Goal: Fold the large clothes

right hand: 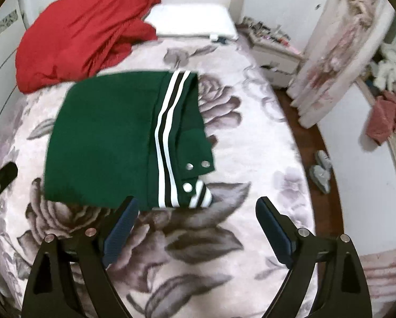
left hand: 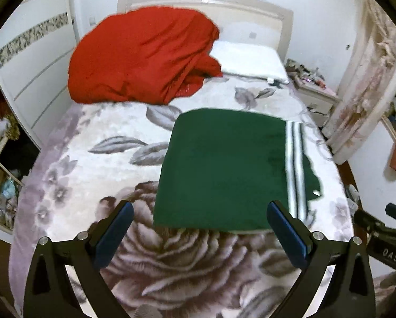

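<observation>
A bed (left hand: 97, 159) with a pale blanket printed in large grey-mauve flowers fills both views, its white headboard (left hand: 251, 18) against a white wall. At the head end lie a heaped red quilt (left hand: 142, 58) and, just beside it, a white pillow (left hand: 248, 61). Beyond the pillow stands a small bedside cabinet (left hand: 317, 92) whose top is crowded with small items too blurred to name. To the left an open wardrobe compartment (left hand: 4, 159) holds bundled clothes. The green garment (right hand: 102, 137), folded into a flat rectangle with white and black stripes and metal snap buttons (right hand: 196, 164) along its right edge, lies on the blanket mid-bed. The left gripper (left hand: 200, 220) hovers at its near edge with fingers spread wide, holding nothing. The right gripper (right hand: 198, 212) is near the striped corner, fingers likewise apart and empty.
</observation>
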### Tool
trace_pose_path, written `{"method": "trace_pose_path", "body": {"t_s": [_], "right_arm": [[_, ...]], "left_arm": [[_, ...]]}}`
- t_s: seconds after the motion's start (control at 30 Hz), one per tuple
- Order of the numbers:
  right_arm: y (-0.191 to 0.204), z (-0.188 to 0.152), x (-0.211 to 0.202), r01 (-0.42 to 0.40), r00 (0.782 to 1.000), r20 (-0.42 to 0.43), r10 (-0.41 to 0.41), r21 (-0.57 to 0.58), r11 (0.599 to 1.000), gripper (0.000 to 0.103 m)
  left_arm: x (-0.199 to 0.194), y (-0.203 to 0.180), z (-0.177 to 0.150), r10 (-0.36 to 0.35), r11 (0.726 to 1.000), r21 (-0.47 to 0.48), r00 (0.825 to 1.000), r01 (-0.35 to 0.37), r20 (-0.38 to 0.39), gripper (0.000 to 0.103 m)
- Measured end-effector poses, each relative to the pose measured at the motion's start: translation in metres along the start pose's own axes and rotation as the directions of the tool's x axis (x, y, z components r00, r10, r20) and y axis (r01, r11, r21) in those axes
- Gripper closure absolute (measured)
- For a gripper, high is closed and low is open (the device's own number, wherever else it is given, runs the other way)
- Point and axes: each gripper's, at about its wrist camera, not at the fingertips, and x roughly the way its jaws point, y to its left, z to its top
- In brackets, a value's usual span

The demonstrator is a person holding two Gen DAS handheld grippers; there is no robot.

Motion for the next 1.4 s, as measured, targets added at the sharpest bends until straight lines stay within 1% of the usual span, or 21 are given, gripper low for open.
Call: {"method": "trace_pose_path", "body": {"t_s": [0.1,0.17,0.27,0.3,0.33,0.37,0.43,0.57,0.7,0.8,0.93,1.03,1.17,1.27,1.4], "right_arm": [[-0.01,-0.016,-0.054,0.011,0.999,0.044,-0.011,0.018,1.0,0.011],[-0.017,-0.032,-0.102,0.005,0.997,0.076,-0.007,0.029,1.0,0.011],[-0.022,-0.052,-0.154,0.012,0.994,0.107,-0.015,0.027,1.0,0.011],[-0.025,-0.061,-0.176,0.006,0.993,0.118,-0.01,0.029,1.0,0.011],[-0.027,-0.068,-0.194,0.005,0.992,0.125,-0.008,0.028,1.0,0.011],[-0.03,-0.075,-0.209,0.004,0.991,0.134,-0.008,0.029,1.0,0.011],[-0.034,-0.09,-0.247,-0.002,0.987,0.16,-0.003,0.026,1.0,0.011],[-0.042,-0.115,-0.314,-0.014,0.979,0.205,0.011,0.015,1.0,0.011],[-0.052,-0.139,-0.375,-0.035,0.968,0.248,0.031,0.01,0.999,0.011],[-0.06,-0.15,-0.409,-0.047,0.963,0.265,0.041,0.016,0.999,0.011],[-0.068,-0.162,-0.446,-0.043,0.96,0.277,0.04,0.003,0.999,0.011],[-0.072,-0.165,-0.469,-0.038,0.959,0.281,0.038,-0.006,0.999,0.011],[-0.076,-0.166,-0.488,-0.033,0.961,0.276,0.034,-0.009,0.999,0.011],[-0.078,-0.169,-0.498,-0.04,0.964,0.263,0.043,-0.016,0.999,0.011],[-0.081,-0.171,-0.508,-0.046,0.962,0.268,0.049,-0.018,0.999,0.011]], "left_arm": [[-0.045,-0.009,-0.009,0.041,0.999,0.021,0.999,-0.041,0.031,0.0],[-0.087,-0.014,-0.016,0.056,0.998,0.036,0.996,-0.058,0.066,0.0],[-0.134,-0.018,-0.025,0.057,0.997,0.045,0.994,-0.062,0.097,0.0],[-0.142,-0.019,-0.027,0.053,0.997,0.042,0.994,-0.057,0.1,0.0],[-0.163,-0.02,-0.03,0.041,0.998,0.044,0.993,-0.046,0.115,0.0],[-0.171,-0.021,-0.032,0.043,0.998,0.044,0.992,-0.048,0.121,0.0],[-0.204,-0.022,-0.038,0.037,0.998,0.036,0.99,-0.042,0.139,0.0],[-0.25,-0.024,-0.05,0.035,0.999,0.013,0.986,-0.037,0.164,0.0],[-0.283,-0.03,-0.06,0.036,0.999,0.006,0.985,-0.038,0.169,0.0],[-0.301,-0.031,-0.064,0.036,0.999,0.001,0.987,-0.037,0.154,0.0],[-0.318,-0.034,-0.064,0.057,0.998,-0.004,0.992,-0.057,0.112,0.0],[-0.33,-0.036,-0.067,0.063,0.998,-0.005,0.993,-0.063,0.103,0.0],[-0.341,-0.038,-0.072,0.082,0.997,-0.014,0.993,-0.081,0.089,0.0],[-0.348,-0.04,-0.075,0.089,0.996,-0.012,0.99,-0.088,0.11,0.0],[-0.354,-0.042,-0.078,0.097,0.995,-0.011,0.988,-0.096,0.121,0.0]]}}
